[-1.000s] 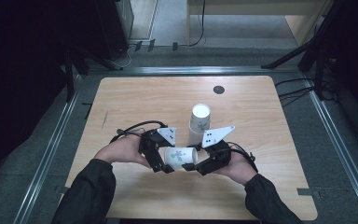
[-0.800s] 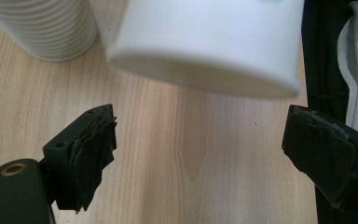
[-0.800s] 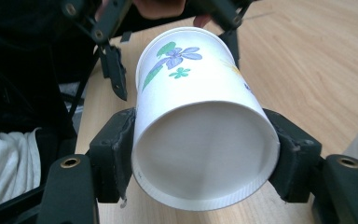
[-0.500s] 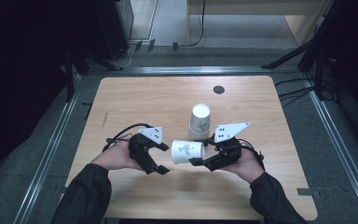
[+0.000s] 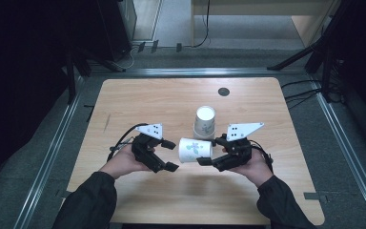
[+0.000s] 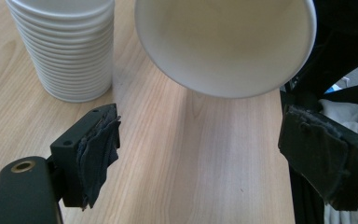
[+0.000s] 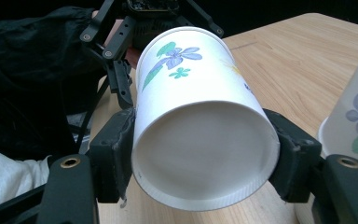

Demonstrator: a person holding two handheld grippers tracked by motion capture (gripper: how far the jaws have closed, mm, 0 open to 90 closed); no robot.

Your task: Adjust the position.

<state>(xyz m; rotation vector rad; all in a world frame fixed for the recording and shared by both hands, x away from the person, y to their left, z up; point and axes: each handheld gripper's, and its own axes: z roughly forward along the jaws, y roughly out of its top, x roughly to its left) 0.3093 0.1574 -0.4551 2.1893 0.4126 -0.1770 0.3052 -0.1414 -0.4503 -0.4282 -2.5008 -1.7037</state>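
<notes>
At table centre, a paper cup (image 5: pixel 195 150) is clamped sideways by the right gripper (image 5: pixel 208 156); at its nine o'clock, the left gripper (image 5: pixel 169 155) is held open, its jaws having just narrowed with nothing between them.

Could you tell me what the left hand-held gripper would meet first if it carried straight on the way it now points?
Probably the open mouth of the single paper cup, which the right hand-held gripper holds sideways just ahead of the left hand-held gripper. The cup stack stands off to one side.
</notes>
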